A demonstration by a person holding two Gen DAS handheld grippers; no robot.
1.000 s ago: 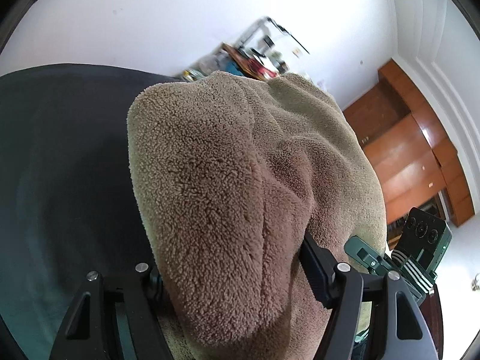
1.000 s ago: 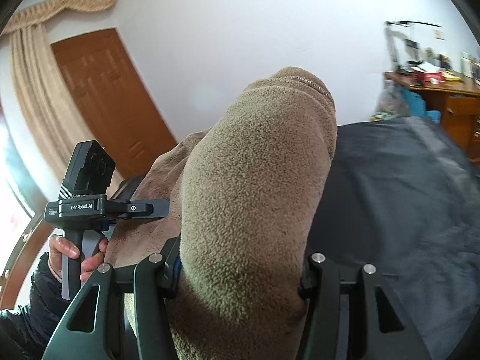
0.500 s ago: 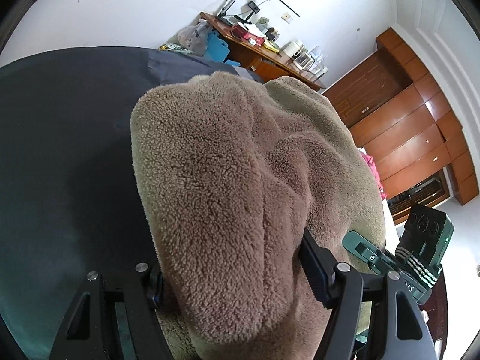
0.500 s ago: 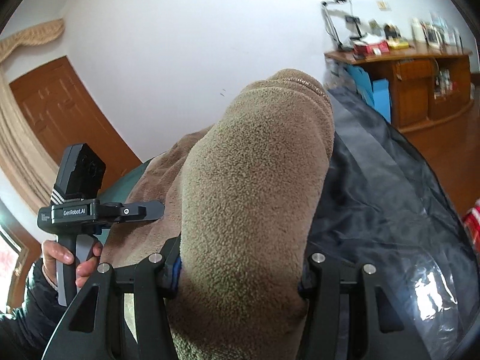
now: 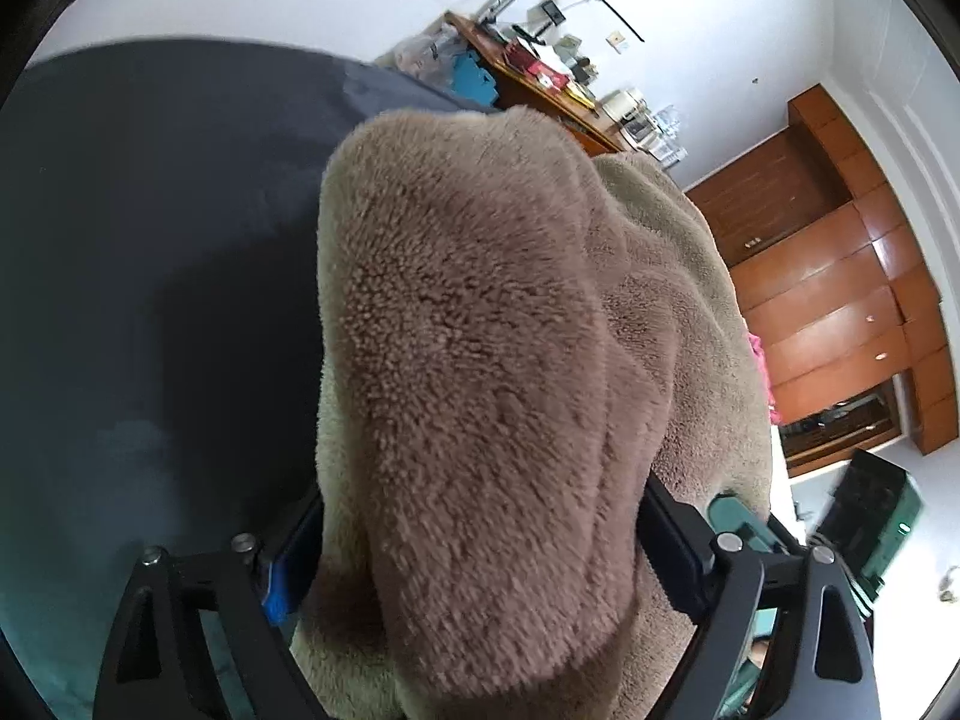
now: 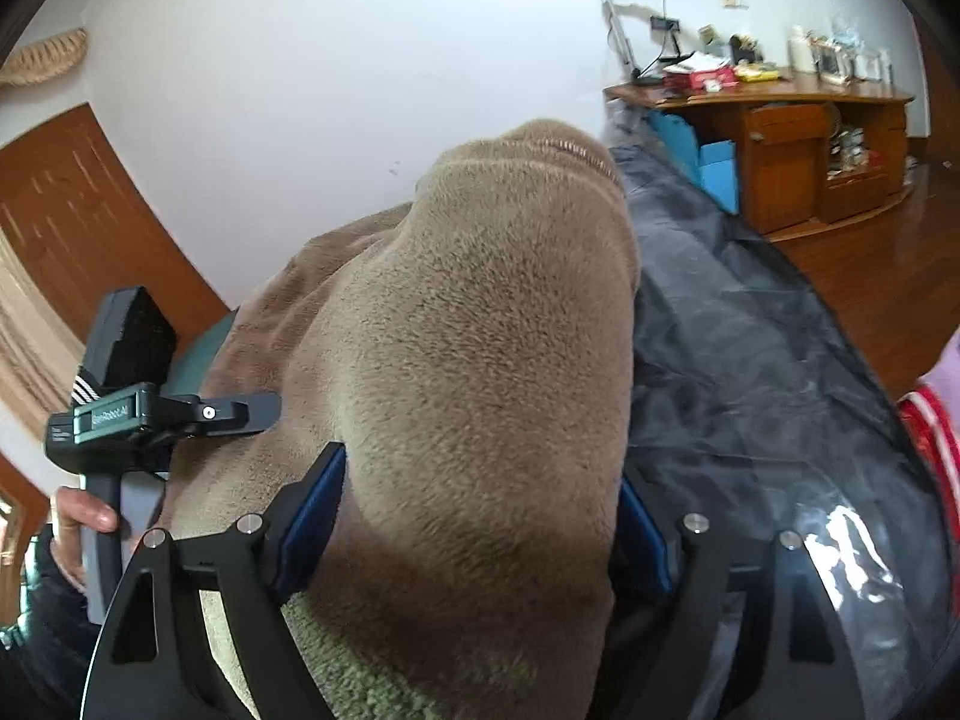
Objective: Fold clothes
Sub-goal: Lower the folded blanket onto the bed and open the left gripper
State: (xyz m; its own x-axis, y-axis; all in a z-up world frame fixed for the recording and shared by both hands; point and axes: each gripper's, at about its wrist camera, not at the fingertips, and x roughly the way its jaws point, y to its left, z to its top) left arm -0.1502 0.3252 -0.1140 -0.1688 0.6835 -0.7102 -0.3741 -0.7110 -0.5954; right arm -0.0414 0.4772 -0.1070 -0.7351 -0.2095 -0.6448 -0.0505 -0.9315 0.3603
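One dark bedcover (image 5: 150, 252) bears one brown fleece (image 5: 480, 360); both claws (image 5: 480, 546) (image 6: 474, 516), just widening, straddle it.

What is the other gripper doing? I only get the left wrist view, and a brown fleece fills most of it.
Observer: The right gripper has the same brown fleece between its fingers. Like those of the left gripper, its jaws have just been opening.
Operator: Who is holding the left one?
Observer: A hand grips its handle, low at the left edge of the right wrist view.
Operator: What else am I missing?
Observer: A brown door on that side of the room, with a beige curtain beside it.
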